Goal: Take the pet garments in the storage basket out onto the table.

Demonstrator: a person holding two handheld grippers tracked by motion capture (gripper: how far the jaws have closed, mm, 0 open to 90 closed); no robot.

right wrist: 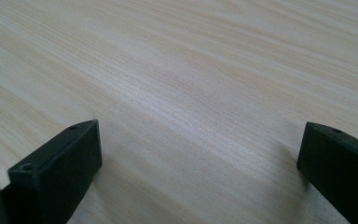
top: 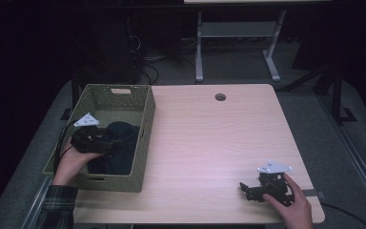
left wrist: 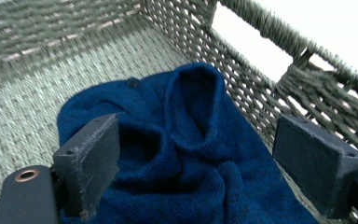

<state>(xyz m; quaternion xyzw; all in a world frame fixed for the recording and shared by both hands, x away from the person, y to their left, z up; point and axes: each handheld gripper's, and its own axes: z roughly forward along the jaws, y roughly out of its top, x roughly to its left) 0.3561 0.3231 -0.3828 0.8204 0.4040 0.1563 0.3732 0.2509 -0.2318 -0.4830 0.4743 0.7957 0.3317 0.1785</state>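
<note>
From the high view, the left claw (top: 108,144) hangs inside the green woven basket (top: 145,129) at the surface's (top: 209,138) left side, over a dark garment (top: 120,136) that runs lengthwise along the basket, away from the person. The right claw (top: 244,187) rests on the surface near its right front corner.

The left gripper view gives the colour: a blue knitted garment (left wrist: 191,154), crumpled against the basket wall (left wrist: 261,70), with the left claw (left wrist: 196,163) spread wide, released, either side of it.

The right gripper view has the right claw (right wrist: 198,154) released too, over bare wood (right wrist: 191,70).
</note>
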